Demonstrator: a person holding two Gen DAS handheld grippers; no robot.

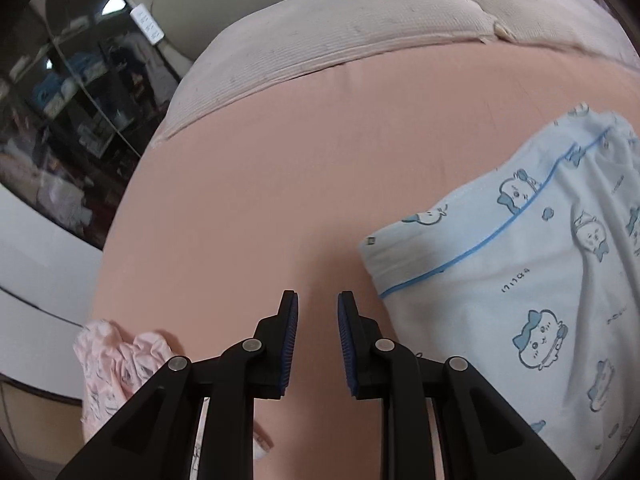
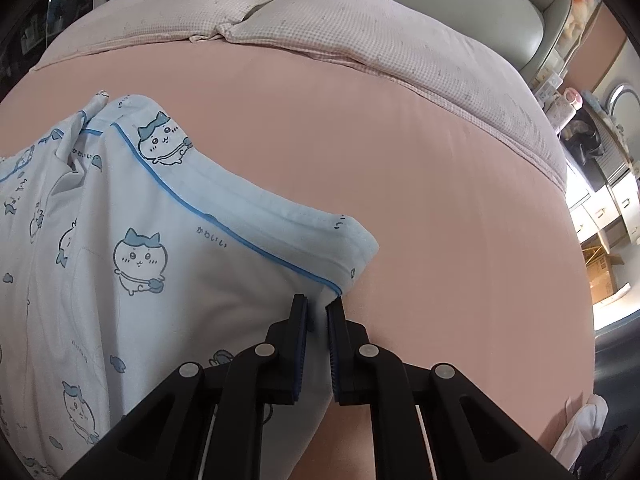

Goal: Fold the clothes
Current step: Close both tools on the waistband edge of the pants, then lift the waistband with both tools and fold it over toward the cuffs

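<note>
our right gripper's [image 2: 318, 306] fingers pinch the corner of the blue cartoon pajama top [image 2: 132, 248], while our left gripper [image 1: 318, 300] is spread wide, gripping nothing. the pink bed sheet [image 2: 420, 208] carries the pajama top on its near side, pillows [image 2: 360, 28] at its far end, a crumpled pink garment [image 1: 116, 364] at its left edge.

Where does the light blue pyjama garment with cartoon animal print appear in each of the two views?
Left wrist view: light blue printed pyjama garment fills the right side.
Right wrist view: it fills the left side, its edge between the right gripper fingers.
Shared landmark: beige checked pillow at the top.
</note>
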